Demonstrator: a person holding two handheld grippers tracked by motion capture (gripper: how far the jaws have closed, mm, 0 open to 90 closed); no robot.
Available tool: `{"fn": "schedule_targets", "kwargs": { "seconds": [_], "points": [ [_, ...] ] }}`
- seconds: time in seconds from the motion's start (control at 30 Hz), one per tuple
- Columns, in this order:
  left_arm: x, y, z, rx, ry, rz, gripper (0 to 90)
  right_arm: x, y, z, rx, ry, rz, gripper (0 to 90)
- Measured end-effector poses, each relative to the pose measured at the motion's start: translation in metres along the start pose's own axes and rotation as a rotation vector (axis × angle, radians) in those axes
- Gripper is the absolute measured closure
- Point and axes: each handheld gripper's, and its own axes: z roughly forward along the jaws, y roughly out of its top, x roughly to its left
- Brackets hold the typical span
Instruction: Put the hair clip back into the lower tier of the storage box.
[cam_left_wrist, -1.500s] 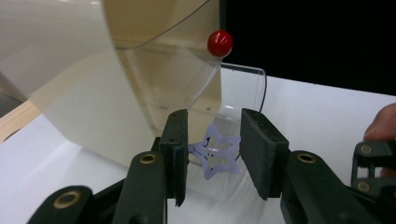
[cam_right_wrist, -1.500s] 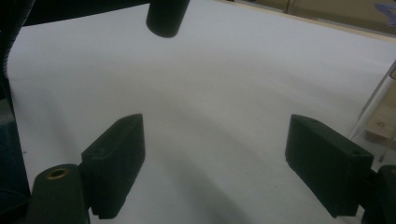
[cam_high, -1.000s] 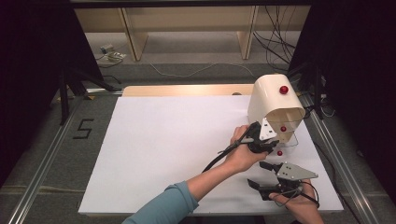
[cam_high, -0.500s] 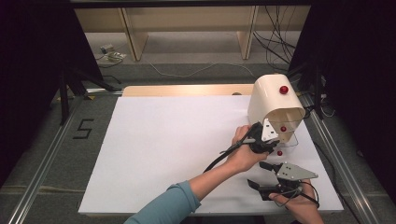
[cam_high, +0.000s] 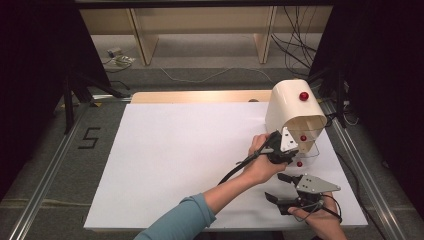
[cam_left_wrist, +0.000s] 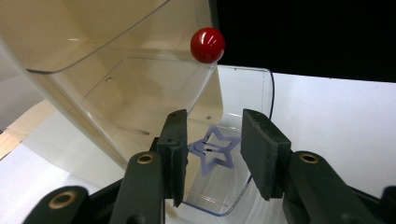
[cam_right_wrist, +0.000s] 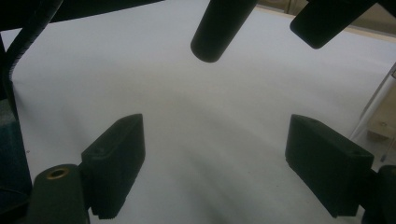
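A cream box (cam_high: 290, 107) with red knobs stands at the table's right. Its clear flap is raised and its clear drawer (cam_left_wrist: 266, 93) is pulled out toward me. My left gripper (cam_high: 293, 152) reaches into the box's open front. In the left gripper view a purple star (cam_left_wrist: 214, 150) sits between the jaws over the drawer, with its points meeting both pads (cam_left_wrist: 259, 154). A red knob (cam_left_wrist: 208, 44) hangs above on the flap. My right gripper (cam_high: 274, 186) hovers low near the front edge, open and with nothing in it (cam_right_wrist: 233, 158).
The white table sheet (cam_high: 190, 150) spreads wide to the left of the box. Metal rails run along both sides of the table. Wooden shelving legs and cables lie on the floor beyond the far edge. The left gripper's cable (cam_high: 235, 170) trails over the sheet.
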Motion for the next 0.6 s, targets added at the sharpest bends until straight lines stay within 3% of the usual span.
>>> {"fn": "schedule_targets", "kwargs": {
  "seconds": [0.3,0.6],
  "points": [
    [-0.0015,0.0009,-0.0017,-0.011,0.005,0.008,53.2,-0.0009,0.0,0.0001,-0.006,0.001,-0.013,20.4],
    [-0.0025,0.0032,-0.0095,-0.008,0.017,0.0,44.2,0.0005,0.0001,-0.0004,0.003,0.001,0.009,20.4]
  ]
}}
